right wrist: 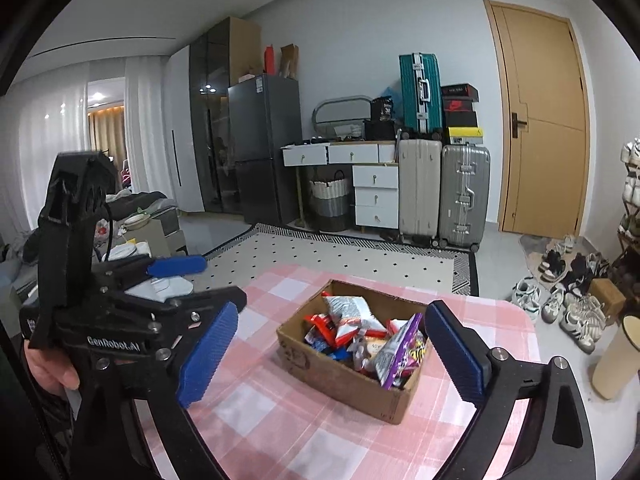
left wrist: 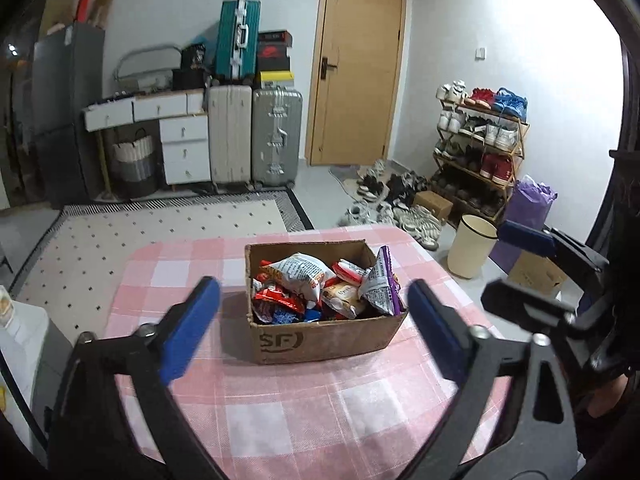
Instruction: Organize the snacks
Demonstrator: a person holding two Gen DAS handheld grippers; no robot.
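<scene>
**Both grippers wide open, snack box on the table**

Left black gripper with blue ribbed pads (left wrist: 314, 324): jaws spread wide, nothing between them, held above the near part of the table and apart from the box. Right black gripper with blue ribbed pads (right wrist: 330, 356): jaws likewise spread wide, empty, touching nothing. Each seen beside the other in its neighbour's view, gripped by a hand (right wrist: 52, 368) at the left edge.

Open brown cardboard box printed "SF" (left wrist: 320, 340): standing toward the far middle of the table under a pink-and-white checked cloth (left wrist: 280, 420). Inside, heaped: red-wrapped snack packets (left wrist: 276, 300), a white crinkled bag (left wrist: 298, 270) on top, a purple-edged packet (left wrist: 382, 284) tilted against the right wall.

Behind: dotted cream rug (left wrist: 160, 232), wooden door (left wrist: 356, 64), stacked suitcases (left wrist: 256, 136).
</scene>
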